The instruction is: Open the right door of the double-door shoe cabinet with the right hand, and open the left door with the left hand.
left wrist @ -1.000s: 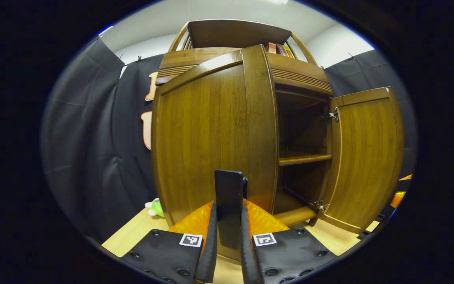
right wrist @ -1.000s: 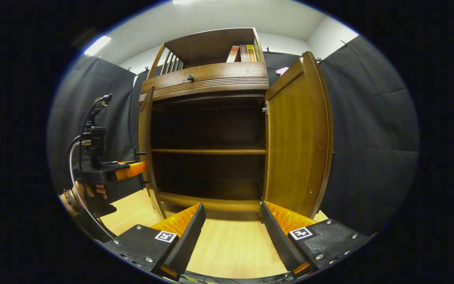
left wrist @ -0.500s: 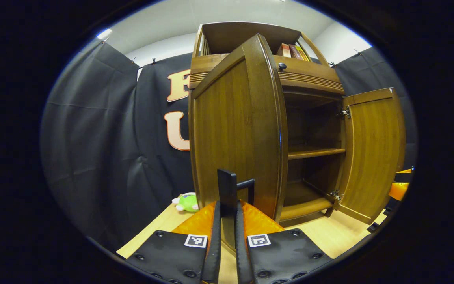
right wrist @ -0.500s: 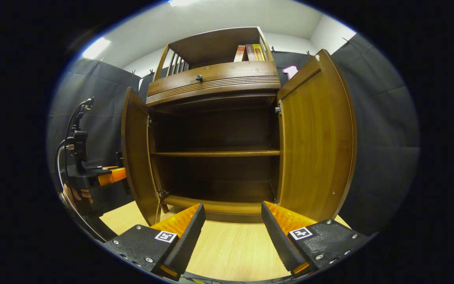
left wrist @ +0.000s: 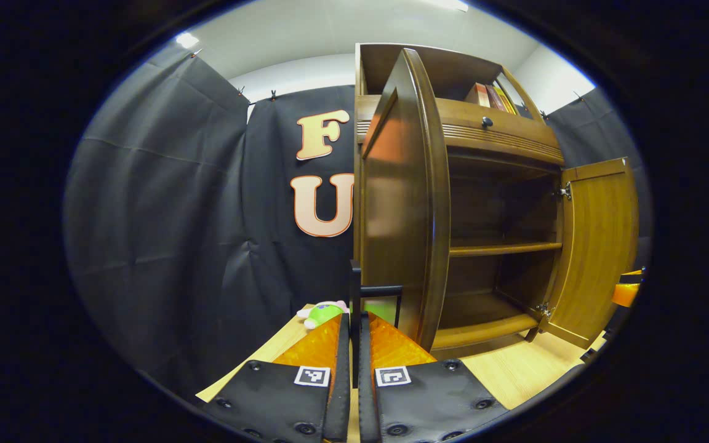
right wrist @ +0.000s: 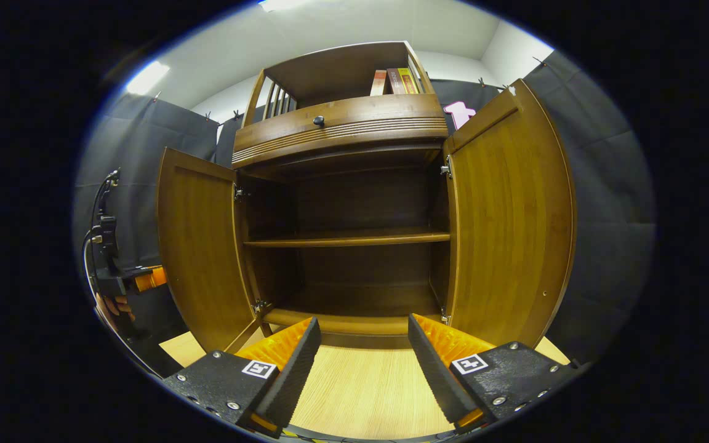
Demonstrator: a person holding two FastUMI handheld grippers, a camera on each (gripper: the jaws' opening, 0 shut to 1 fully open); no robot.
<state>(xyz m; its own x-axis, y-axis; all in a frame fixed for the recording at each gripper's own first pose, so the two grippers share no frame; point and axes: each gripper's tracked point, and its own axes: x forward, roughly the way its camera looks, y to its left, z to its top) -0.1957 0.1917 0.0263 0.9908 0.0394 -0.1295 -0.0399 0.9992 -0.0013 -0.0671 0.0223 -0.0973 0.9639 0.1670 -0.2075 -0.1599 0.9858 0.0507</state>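
Gripping the left door's handle [left wrist: 374, 289], left gripper [left wrist: 354, 344] fingers closed; right gripper [right wrist: 364, 351] fingers spread, empty.

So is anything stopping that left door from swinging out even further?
Nothing visible blocks it. The left door already stands wide open, with bare booth wall beyond it. The left gripper grips its handle; a green plush toy lies low beside the cabinet.

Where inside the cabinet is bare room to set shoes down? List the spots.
Two bare patches: the middle shelf and the cabinet floor beneath it, bordered by both open doors. Crowded: the top ledge's right end, with books.
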